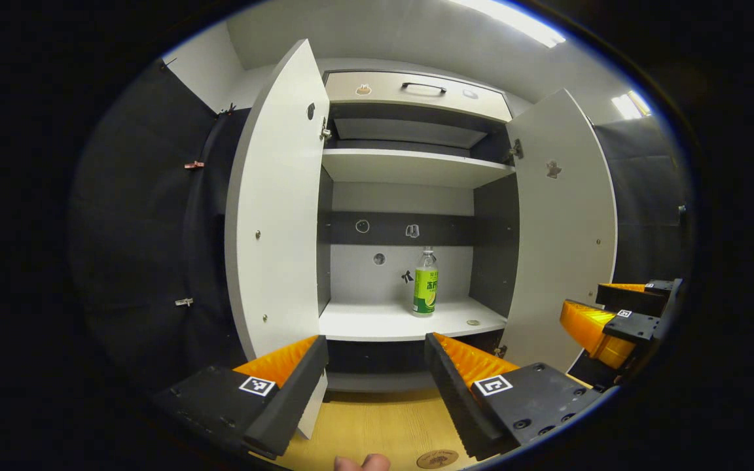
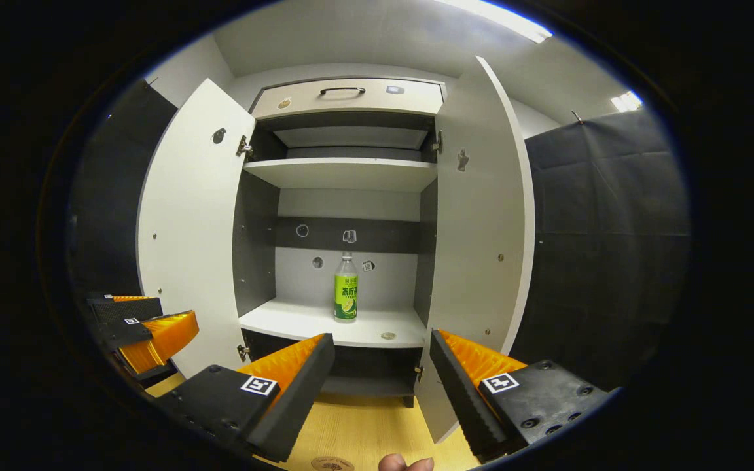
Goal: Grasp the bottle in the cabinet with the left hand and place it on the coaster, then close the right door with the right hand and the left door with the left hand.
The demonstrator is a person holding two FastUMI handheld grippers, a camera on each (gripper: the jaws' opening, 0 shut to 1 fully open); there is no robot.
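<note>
Upright on the lower shelf (image 1: 383, 320) of the cabinet (image 1: 416, 170) stands the bottle (image 1: 425, 282), clear with a green label and a pale cap, its base on the white board and nothing touching it. Just beside the bottle, nearer the shelf's front edge, lies a small round thing (image 1: 473, 322); it is too small to make out what it is. Behind the bottle, the back panel carries a few little stickers whose shapes cannot be read.

Both doors stand wide open: the left door (image 1: 275, 216) and the right door (image 1: 563, 229) flank the bottle's shelf, and their lower corners are cut off behind the gripper fingers.

Well in front of the bottle, the left gripper (image 1: 377, 363) has its jaws spread apart with nothing between them. From the right gripper view, the right gripper (image 2: 382, 360) is likewise parted and holds nothing.

Below the bottle's shelf, on the wooden tabletop (image 1: 377, 425), the coaster (image 1: 437, 458) shows as a round brown disc partly clipped at the picture's bottom edge. Beside it, fingertips (image 1: 362, 463) of a hand poke into view, mostly cut off.
</note>
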